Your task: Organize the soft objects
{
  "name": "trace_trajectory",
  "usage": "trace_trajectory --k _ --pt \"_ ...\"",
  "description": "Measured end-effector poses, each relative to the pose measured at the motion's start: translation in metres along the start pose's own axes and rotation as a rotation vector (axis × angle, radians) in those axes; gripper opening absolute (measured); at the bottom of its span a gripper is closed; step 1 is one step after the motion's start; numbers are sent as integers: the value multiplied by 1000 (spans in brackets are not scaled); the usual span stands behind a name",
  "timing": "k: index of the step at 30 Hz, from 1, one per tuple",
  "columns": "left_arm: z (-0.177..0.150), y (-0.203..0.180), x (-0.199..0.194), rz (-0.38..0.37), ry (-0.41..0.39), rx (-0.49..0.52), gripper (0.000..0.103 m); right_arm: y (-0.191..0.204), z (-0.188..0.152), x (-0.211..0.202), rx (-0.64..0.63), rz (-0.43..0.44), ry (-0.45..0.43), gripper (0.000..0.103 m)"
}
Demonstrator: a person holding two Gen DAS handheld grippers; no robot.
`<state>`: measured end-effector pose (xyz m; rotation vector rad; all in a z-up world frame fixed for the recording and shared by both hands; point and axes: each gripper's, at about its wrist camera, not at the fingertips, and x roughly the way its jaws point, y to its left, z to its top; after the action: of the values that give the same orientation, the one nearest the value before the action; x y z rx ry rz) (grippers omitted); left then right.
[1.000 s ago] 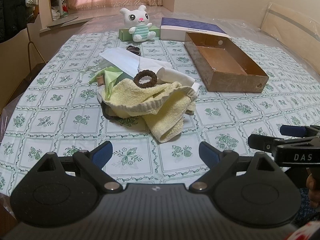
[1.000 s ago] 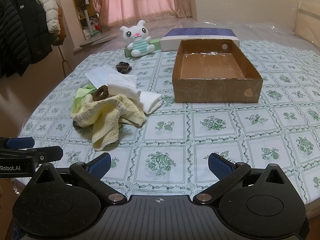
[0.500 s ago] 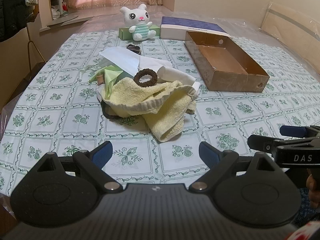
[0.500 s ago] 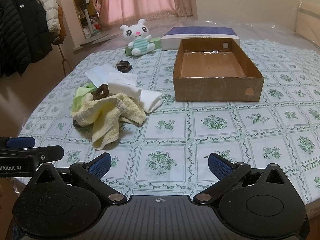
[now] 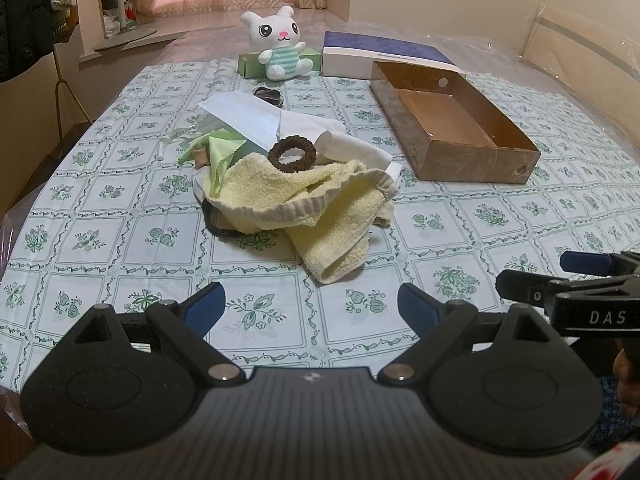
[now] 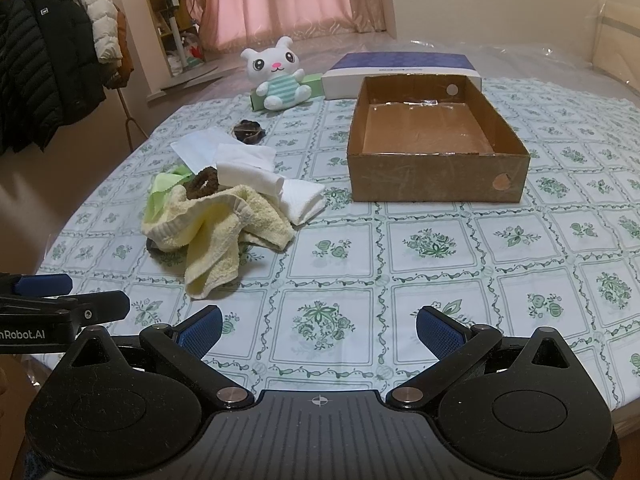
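A pile of soft things lies mid-table: a yellow towel (image 5: 312, 208) (image 6: 224, 232), a brown scrunchie (image 5: 292, 153) (image 6: 202, 182) on top, white cloths (image 5: 340, 140) (image 6: 256, 172) and a green cloth (image 5: 218, 148) (image 6: 162, 190). An open cardboard box (image 5: 472, 160) (image 6: 436, 176) stands to the right, empty. A white plush bunny (image 5: 280, 46) (image 6: 278, 74) sits at the far edge. My left gripper (image 5: 312, 306) is open and empty, near the table's front edge, short of the towel. My right gripper (image 6: 318, 326) is open and empty, right of the pile.
A blue-and-white flat box (image 5: 384, 56) (image 6: 404, 70) and a green box (image 5: 250, 64) lie behind the bunny. A second dark scrunchie (image 6: 248, 132) lies behind the white cloths. Coats (image 6: 52, 60) hang at the left. The tablecloth (image 6: 440, 248) has a green floral pattern.
Both grippers have stayed almost still; the views have shifted very slightly. Nothing on the table has moved.
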<state>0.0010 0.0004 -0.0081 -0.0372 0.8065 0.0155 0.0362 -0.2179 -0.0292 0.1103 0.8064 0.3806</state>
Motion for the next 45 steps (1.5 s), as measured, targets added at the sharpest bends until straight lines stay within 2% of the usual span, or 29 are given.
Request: trace_trajectory --k 22,35,45 --pt "-5 3 8 1 3 -2 92 -1 0 5 0 0 3 103" --pt "19 23 22 11 -9 -34 92 -2 23 18 -4 50 -62 103" --pt "40 29 35 16 -54 -9 92 0 46 38 -6 94 -111 103"
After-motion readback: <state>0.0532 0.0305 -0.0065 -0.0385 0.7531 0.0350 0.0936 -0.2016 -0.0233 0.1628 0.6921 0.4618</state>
